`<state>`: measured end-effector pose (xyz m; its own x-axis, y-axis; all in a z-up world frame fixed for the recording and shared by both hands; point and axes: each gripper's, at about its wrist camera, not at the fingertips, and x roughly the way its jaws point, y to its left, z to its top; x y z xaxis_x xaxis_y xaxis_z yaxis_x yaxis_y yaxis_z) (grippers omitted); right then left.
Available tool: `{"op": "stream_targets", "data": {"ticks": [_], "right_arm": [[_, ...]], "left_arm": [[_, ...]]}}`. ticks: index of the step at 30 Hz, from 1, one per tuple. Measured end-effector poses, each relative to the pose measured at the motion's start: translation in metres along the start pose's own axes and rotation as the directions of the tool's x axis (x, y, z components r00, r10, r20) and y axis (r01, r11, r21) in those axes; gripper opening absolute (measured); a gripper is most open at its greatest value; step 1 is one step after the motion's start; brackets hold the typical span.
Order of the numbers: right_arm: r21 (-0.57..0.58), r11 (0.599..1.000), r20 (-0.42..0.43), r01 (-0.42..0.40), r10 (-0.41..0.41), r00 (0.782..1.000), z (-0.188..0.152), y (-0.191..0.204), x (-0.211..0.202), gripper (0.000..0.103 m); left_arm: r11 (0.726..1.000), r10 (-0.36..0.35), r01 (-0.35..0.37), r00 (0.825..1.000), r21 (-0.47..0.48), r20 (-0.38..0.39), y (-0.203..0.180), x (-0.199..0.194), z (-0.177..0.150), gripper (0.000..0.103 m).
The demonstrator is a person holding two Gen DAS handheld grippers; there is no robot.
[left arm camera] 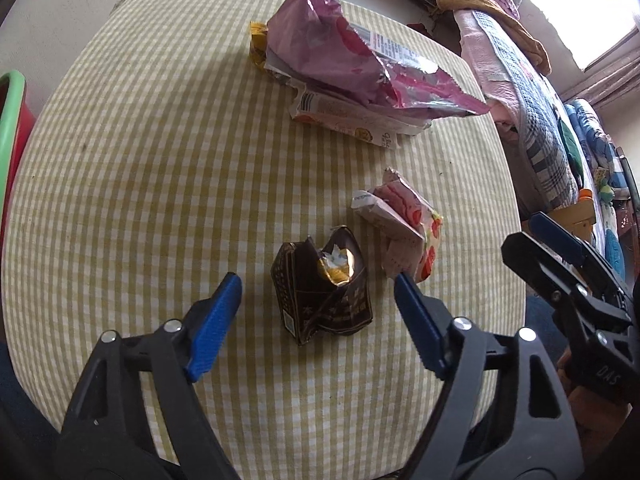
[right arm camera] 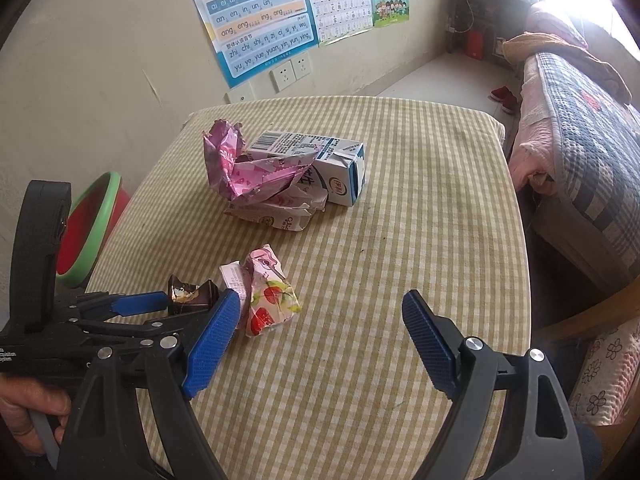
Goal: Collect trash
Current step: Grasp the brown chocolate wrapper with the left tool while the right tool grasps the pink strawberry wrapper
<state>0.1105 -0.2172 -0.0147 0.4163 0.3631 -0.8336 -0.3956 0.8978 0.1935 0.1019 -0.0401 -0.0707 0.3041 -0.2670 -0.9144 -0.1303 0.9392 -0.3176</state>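
A crushed brown carton lies on the yellow checked tablecloth, and my left gripper stands open around it with a gap on both sides. In the right wrist view the carton shows behind the left gripper's finger. Beside it lies a pink strawberry-print wrapper. My right gripper hangs open over bare cloth just right of that wrapper, holding nothing. Farther back, a crumpled purple-pink bag rests on a flattened white carton against a white-and-blue milk carton.
A red basin with a green rim stands on the floor left of the table, by the wall. A bed with a checked quilt runs along the table's right side. A yellow packet peeks out behind the purple bag.
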Motion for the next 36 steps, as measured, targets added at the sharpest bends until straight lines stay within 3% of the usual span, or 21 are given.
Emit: {"op": "stream_targets", "data": {"ticks": [3,19,27,31,36], "right_arm": [[0.006,1.000,-0.006,-0.008,0.008,1.000,0.001,-0.002,0.006,0.081],[-0.037,0.997,-0.069,-0.065,0.062,0.996,0.001,0.028,0.038,0.081],[-0.061,0.997,-0.121,-0.037,0.029,0.992,0.005,0.039,0.065,0.080],[-0.056,0.998,-0.140,-0.027,0.019,0.990,0.004,0.039,0.074,0.051],[-0.053,0.998,-0.154,-0.021,0.012,0.988,0.004,0.041,0.080,0.044]], "left_arm": [[0.999,-0.033,0.033,0.999,-0.018,-0.013,0.004,0.003,0.001,0.047],[0.998,0.010,-0.005,0.997,-0.067,0.078,0.045,-0.034,0.010,0.046],[0.999,0.024,-0.020,0.995,-0.045,0.092,0.054,-0.043,0.009,0.047],[0.999,0.020,-0.016,0.996,-0.043,0.086,0.054,-0.040,0.010,0.047],[0.999,0.009,-0.006,0.997,-0.039,0.083,0.050,-0.037,0.010,0.047]]}}
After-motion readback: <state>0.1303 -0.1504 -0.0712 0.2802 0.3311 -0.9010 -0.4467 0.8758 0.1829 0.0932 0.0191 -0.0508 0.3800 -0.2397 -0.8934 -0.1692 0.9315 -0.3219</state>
